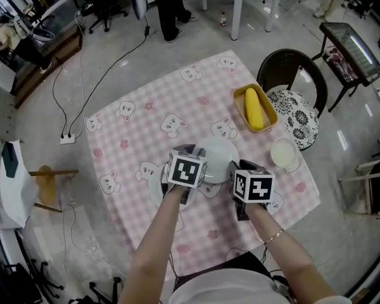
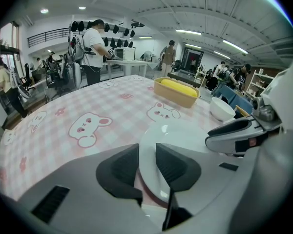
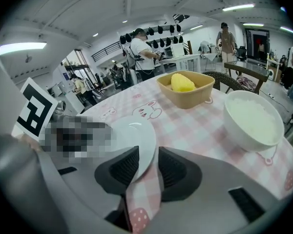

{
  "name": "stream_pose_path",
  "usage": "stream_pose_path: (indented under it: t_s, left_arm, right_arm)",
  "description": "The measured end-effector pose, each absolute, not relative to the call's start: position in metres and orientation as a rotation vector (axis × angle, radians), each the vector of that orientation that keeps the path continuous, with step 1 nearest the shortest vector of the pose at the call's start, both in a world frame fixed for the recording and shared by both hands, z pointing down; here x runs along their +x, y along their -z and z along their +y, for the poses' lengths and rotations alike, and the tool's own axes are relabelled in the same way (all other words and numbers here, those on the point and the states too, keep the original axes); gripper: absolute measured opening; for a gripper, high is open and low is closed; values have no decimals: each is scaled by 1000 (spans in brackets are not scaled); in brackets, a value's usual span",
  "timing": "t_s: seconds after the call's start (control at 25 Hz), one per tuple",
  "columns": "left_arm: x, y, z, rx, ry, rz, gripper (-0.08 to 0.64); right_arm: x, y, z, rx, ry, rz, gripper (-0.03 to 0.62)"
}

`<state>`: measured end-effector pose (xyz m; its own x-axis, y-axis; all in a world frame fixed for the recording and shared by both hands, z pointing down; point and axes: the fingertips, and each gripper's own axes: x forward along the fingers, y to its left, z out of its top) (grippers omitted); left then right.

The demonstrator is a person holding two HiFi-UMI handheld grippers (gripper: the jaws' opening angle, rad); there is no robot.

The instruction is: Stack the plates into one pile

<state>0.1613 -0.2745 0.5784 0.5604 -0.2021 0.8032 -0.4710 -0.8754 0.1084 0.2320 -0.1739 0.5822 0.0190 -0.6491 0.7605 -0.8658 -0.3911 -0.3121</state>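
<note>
Plates are shown near the middle of the head view. One white plate [image 1: 218, 157] is gripped from two sides, and a second plate [image 1: 155, 192] lies just to its lower left on the checked cloth [image 1: 145, 125], partly covered by the left gripper [image 1: 195, 154]. Whether the two plates touch cannot be told.

In the left gripper view the rim of the white plate [image 2: 180, 135] is set between the jaws of the left gripper [image 2: 146, 152]. The jaws stand a narrow way apart and are closed on that rim. A strip of pink cloth is seen below the plate between them.

On the opposite rim, toward the right of the head view, the right gripper [image 1: 235, 170] is placed. In the right gripper view the plate [image 3: 134, 135] is seen edge-on and tilted between the jaws of the right gripper [image 3: 147, 155]. These are likewise drawn in on the rim, with cloth visible underneath.

A white bowl [image 1: 284, 154] is set right of the plate, near the right edge of the cloth. A yellow tray [image 1: 269, 113] with a yellow item [image 1: 253, 108] in it is found at the upper right. A chair [image 1: 297, 75] is placed just beyond it.
</note>
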Motion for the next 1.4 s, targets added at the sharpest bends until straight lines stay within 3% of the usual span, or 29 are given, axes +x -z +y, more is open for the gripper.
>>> stream_pose_path:
  t_s: [0.68, 1.04, 1.4]
  left_arm:
    - [159, -527, -262, 2561, -1069, -599, 101]
    - [99, -484, -254, 2521, -884, -761, 97]
    - [4, -483, -241, 2403, -814, -926, 91]
  right_arm:
    - [239, -546, -161, 2205, -1324, -1649, 60]
    - [197, -496, -169, 2157, -1156, -1836, 55]
    - [117, -497, -177, 1969, -1137, -1957, 57]
